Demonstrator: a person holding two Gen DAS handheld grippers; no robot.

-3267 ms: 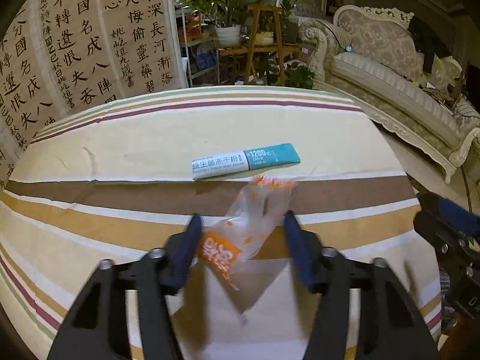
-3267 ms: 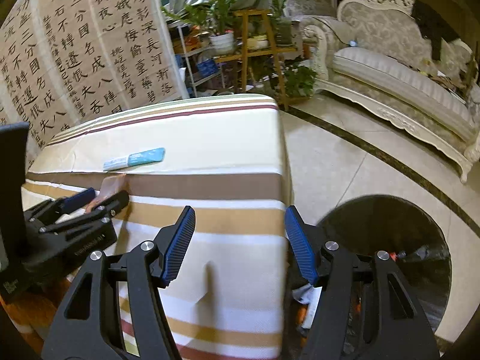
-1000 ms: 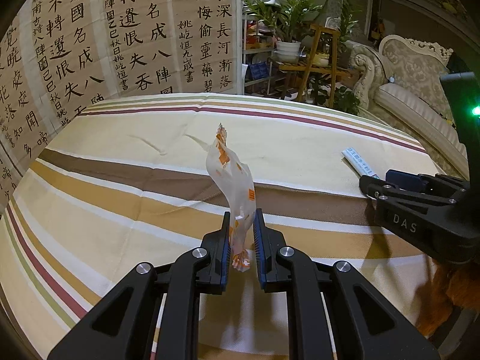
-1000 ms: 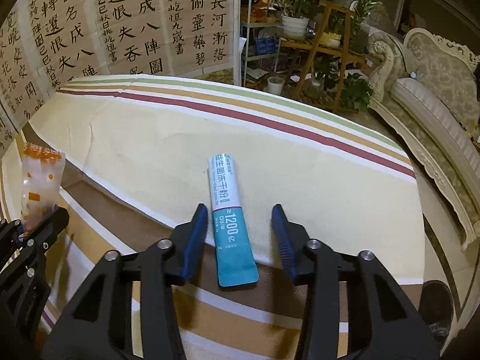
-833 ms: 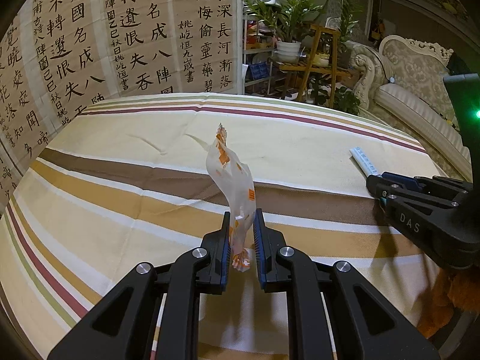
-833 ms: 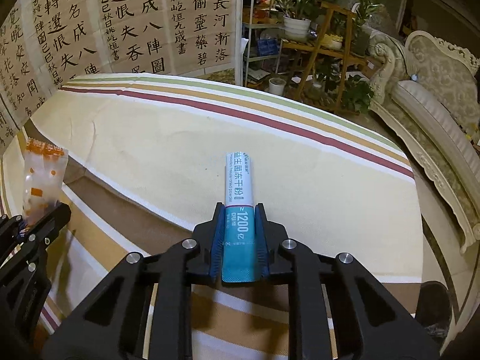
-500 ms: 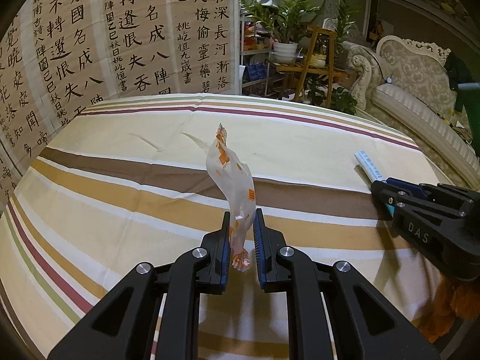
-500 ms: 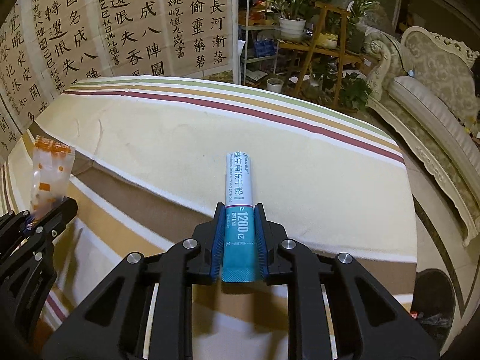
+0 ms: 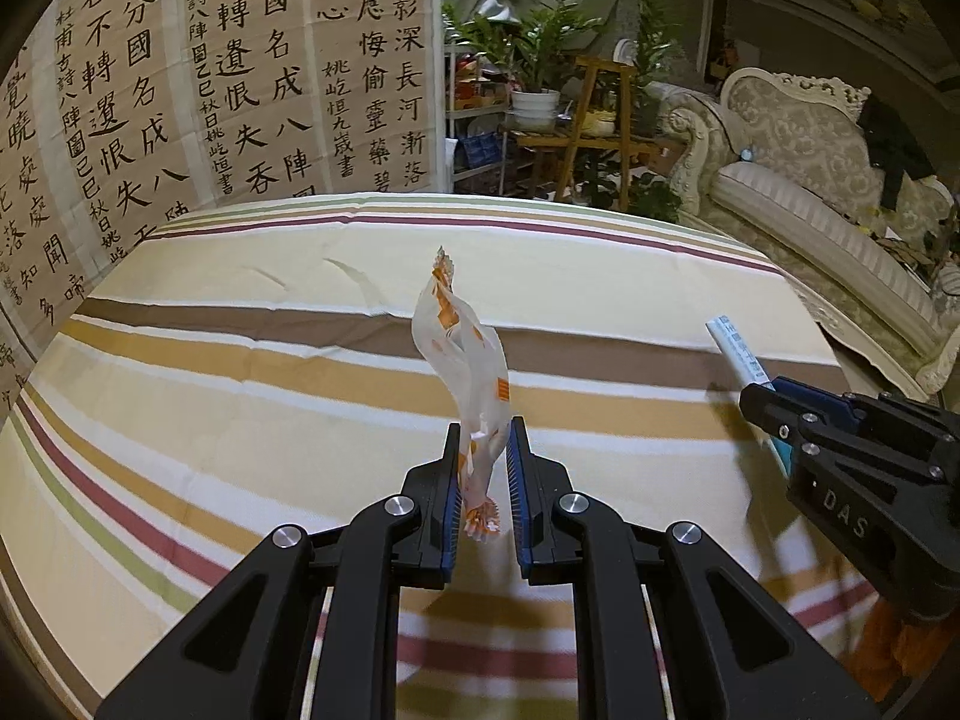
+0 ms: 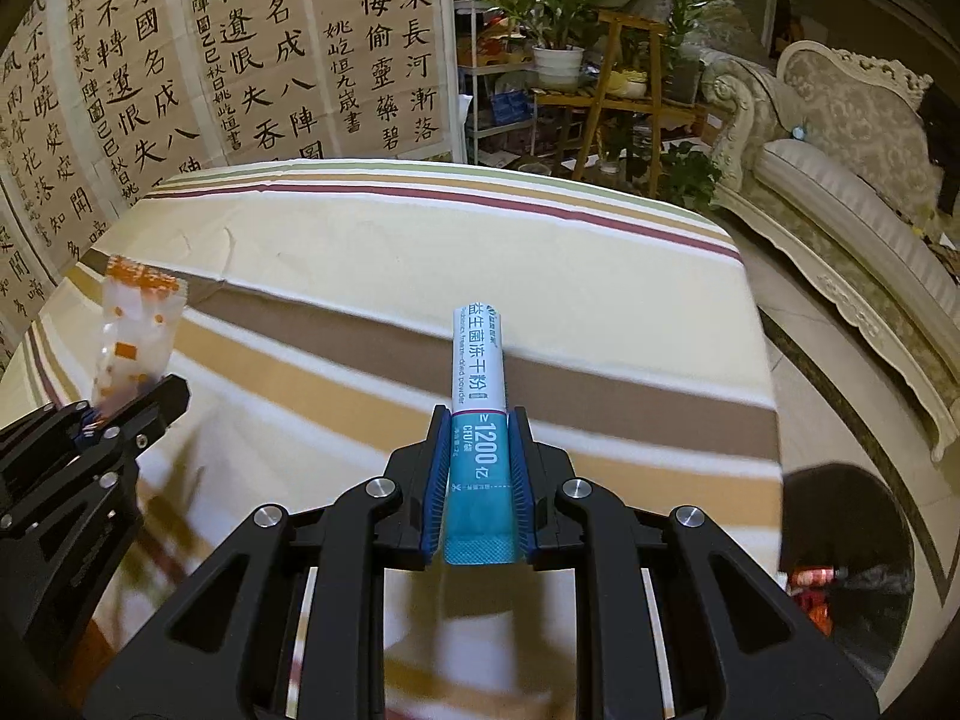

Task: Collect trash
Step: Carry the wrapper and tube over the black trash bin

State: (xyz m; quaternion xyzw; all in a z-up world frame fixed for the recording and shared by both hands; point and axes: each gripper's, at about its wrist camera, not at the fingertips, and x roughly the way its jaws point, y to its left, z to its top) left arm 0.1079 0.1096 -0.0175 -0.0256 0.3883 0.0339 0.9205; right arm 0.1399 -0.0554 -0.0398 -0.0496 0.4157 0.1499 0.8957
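My left gripper [image 9: 483, 429] is shut on a clear wrapper with orange print [image 9: 459, 348], held upright above the striped tablecloth [image 9: 240, 360]. The same wrapper shows at the left of the right wrist view [image 10: 135, 324], in the left gripper [image 10: 153, 399]. My right gripper [image 10: 478, 420] is shut on a white and teal sachet [image 10: 478, 378], held lifted over the table's right part. In the left wrist view the sachet [image 9: 735, 351] sticks out of the right gripper [image 9: 765, 399].
A black trash bin [image 10: 852, 564] with some litter inside stands on the floor right of the table. A calligraphy screen [image 9: 210, 72] stands behind the table. A plant stand [image 9: 594, 132] and a sofa [image 9: 828, 204] are to the right.
The right gripper closed on the sachet and lifted it off the cloth, drawing back toward the table's right edge. The left gripper keeps holding the wrapper, raised.
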